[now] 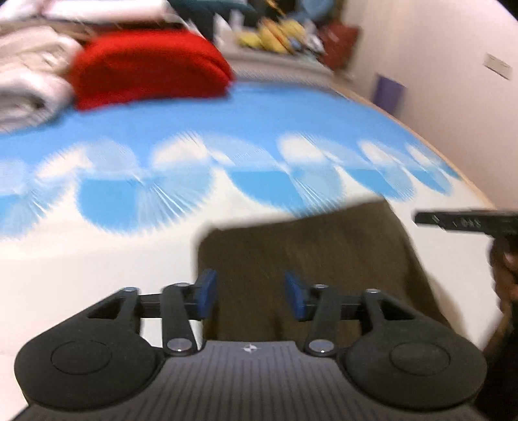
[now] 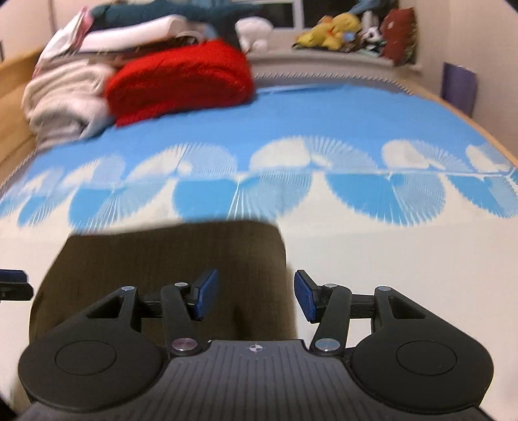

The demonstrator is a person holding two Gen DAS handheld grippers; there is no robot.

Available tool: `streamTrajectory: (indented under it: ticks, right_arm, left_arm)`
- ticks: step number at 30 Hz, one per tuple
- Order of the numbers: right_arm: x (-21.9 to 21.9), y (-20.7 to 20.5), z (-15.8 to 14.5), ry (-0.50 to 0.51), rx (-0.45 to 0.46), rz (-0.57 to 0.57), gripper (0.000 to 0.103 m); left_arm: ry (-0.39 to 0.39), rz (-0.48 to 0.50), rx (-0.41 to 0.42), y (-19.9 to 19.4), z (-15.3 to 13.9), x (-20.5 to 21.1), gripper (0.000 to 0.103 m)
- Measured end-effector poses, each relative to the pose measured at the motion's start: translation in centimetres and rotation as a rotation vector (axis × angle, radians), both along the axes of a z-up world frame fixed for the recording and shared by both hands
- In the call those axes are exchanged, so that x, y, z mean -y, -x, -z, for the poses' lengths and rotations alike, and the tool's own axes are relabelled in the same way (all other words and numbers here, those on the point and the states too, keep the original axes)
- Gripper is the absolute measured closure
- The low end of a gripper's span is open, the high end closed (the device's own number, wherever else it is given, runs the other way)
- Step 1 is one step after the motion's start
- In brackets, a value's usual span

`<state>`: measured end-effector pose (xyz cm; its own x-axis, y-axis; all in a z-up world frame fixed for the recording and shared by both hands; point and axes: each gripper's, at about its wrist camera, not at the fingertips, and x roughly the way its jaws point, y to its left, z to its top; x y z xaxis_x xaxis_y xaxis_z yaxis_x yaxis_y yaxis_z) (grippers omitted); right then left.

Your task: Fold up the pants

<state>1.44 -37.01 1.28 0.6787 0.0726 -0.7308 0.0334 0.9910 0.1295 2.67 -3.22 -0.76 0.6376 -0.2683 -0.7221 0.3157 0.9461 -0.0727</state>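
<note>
The olive-brown pants (image 1: pixel 307 256) lie folded into a compact rectangle on the blue and white bedspread (image 1: pixel 194 129). My left gripper (image 1: pixel 251 296) is open and empty, above the near left part of the pants. The pants also show in the right wrist view (image 2: pixel 168 259). My right gripper (image 2: pixel 255 296) is open and empty, over the pants' near right edge. The right gripper's tip shows at the far right of the left wrist view (image 1: pixel 466 221). The left gripper's tip shows at the left edge of the right wrist view (image 2: pixel 13 285). Both views are motion-blurred.
A folded red blanket (image 2: pixel 181 77) and a pile of white bedding (image 2: pixel 64 94) lie at the head of the bed. Stuffed toys (image 2: pixel 330 30) sit on the window ledge. A purple box (image 2: pixel 458 84) stands by the wall on the right. The wooden bed edge (image 1: pixel 446 152) runs along the right.
</note>
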Motion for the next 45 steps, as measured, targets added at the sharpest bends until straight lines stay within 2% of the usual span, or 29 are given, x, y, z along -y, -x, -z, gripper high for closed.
streamTrajectory:
  ticks: [4, 6, 8, 10, 12, 13, 15, 16, 22, 25, 27, 29, 31, 33, 35, 39, 42, 45]
  right_arm:
    - [-0.6, -3.6, 1.5, 0.018, -0.003, 0.003, 0.049]
    - [-1.5, -5.3, 2.9, 0.064, -0.035, -0.01, 0.049]
    - [-2.0, -6.6, 4.4, 0.107, -0.082, -0.008, 0.048]
    - [-2.2, -7.1, 5.1, 0.088, -0.121, 0.017, 0.046]
    - [-2.0, -8.0, 5.9, 0.073, -0.145, 0.037, 0.045]
    - [-2.1, -8.1, 6.1, 0.077, -0.153, 0.038, 0.045]
    - [-2.4, -8.8, 6.8, 0.092, -0.168, 0.036, 0.045]
    - [-2.7, -8.7, 6.8, 0.101, -0.171, 0.032, 0.045]
    - [-3.5, -9.1, 7.4, 0.133, -0.179, 0.021, 0.044]
    - [-2.9, -8.5, 6.6, 0.1, -0.155, 0.04, 0.043]
    - [-2.3, -7.6, 5.4, 0.077, -0.124, 0.072, 0.038]
    - [-2.0, -6.1, 3.4, 0.077, -0.077, 0.079, 0.036]
    - [-1.9, -4.4, 1.1, 0.092, -0.012, 0.069, 0.03]
    - [-2.1, -2.0, -1.7, 0.102, 0.062, 0.069, 0.02]
    - [-2.3, 0.5, -4.2, 0.096, 0.116, 0.056, 0.011]
    - [-2.8, 6.6, -7.6, 0.086, 0.183, 0.001, 0.002]
    - [-2.9, 10.9, -8.2, 0.055, 0.191, -0.005, 0.001]
    - [-3.2, 13.8, -7.1, 0.033, 0.155, -0.007, 0.001]
  left_arm:
    - [-0.04, -0.046, 0.06, -1.0, -0.2, 1.3, 0.042]
    - [-0.052, -0.04, 0.06, -1.7, -0.1, 1.7, 0.042]
    - [-0.043, -0.023, 0.028, -2.7, 0.5, 2.1, 0.042]
    - [-0.034, -0.011, -0.018, -4.1, 1.5, 2.4, 0.047]
    - [-0.058, -0.005, -0.066, -6.3, 3.1, 2.3, 0.068]
    - [-0.093, -0.004, -0.112, -7.0, 4.2, 2.6, 0.07]
    - [-0.155, -0.009, -0.198, -8.3, 7.0, 2.8, 0.07]
    - [-0.159, -0.019, -0.205, -8.6, 7.5, 2.7, 0.07]
    - [-0.113, -0.045, -0.218, -8.8, 7.4, 1.9, 0.069]
    - [-0.111, -0.069, -0.198, -8.3, 6.4, 1.5, 0.057]
    - [-0.152, -0.082, -0.145, -7.2, 5.1, 1.4, 0.03]
    - [-0.198, -0.095, -0.079, -5.9, 3.2, 1.2, 0.015]
    - [-0.197, -0.093, -0.034, -4.6, 1.2, 0.9, 0.013]
    - [-0.192, -0.133, 0.01, -3.2, -1.0, 0.6, 0.001]
    - [-0.159, -0.149, 0.073, -1.0, -3.4, 0.5, 0.001]
    - [-0.149, -0.124, 0.181, 5.1, -6.8, 1.4, 0.001]
    - [-0.114, -0.138, 0.186, 9.4, -7.4, 2.0, 0.001]
    - [-0.102, -0.167, 0.159, 12.9, -5.8, 3.0, 0.001]
